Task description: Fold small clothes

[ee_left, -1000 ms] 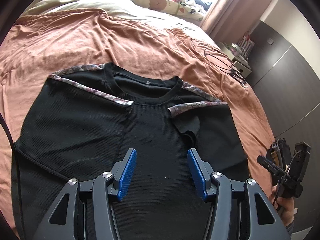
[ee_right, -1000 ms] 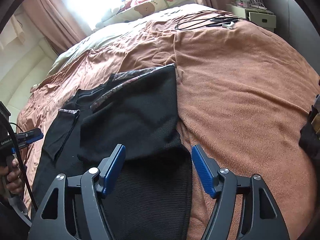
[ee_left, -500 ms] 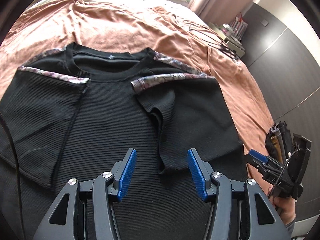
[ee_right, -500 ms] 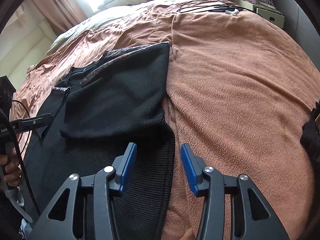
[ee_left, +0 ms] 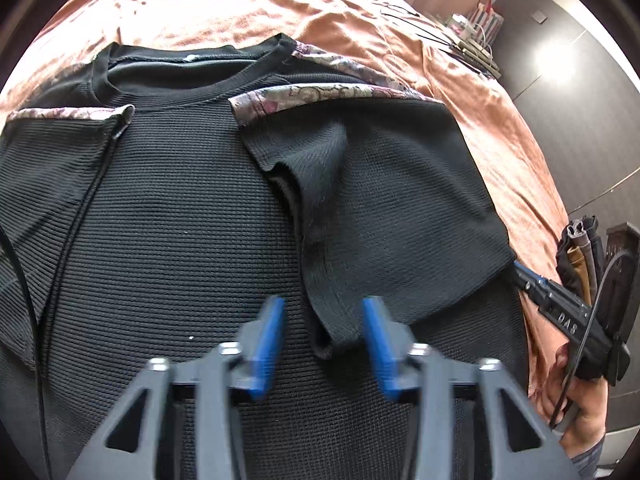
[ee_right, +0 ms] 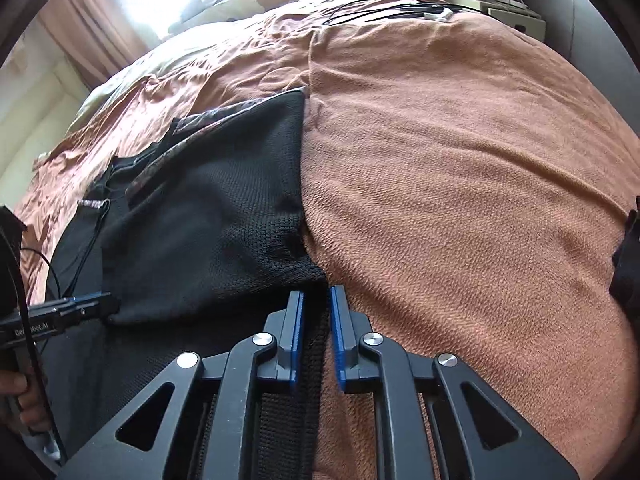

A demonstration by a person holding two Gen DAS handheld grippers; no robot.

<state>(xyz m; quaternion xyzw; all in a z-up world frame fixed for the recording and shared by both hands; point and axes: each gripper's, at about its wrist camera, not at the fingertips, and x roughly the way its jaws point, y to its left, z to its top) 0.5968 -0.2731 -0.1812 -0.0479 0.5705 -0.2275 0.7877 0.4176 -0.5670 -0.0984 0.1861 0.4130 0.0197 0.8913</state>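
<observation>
A: Item one?
B: Black shirt (ee_left: 168, 216), flat on the orange bedspread (ee_right: 460, 168), both sleeves folded inward, patterned trim (ee_left: 320, 94) along the shoulders.

A: Left gripper (ee_left: 323, 334)?
B: Blue pads parted. The tip of the folded right sleeve (ee_left: 384, 216) lies between them, not pinched.

A: Right gripper (ee_right: 316, 336)?
B: Pads drawn close at the shirt's right side edge, black fabric in the narrow gap; whether it is clamped, I cannot tell.

A: Far side?
B: Cables (ee_right: 400, 8), a bedside unit (ee_right: 508, 16).
</observation>
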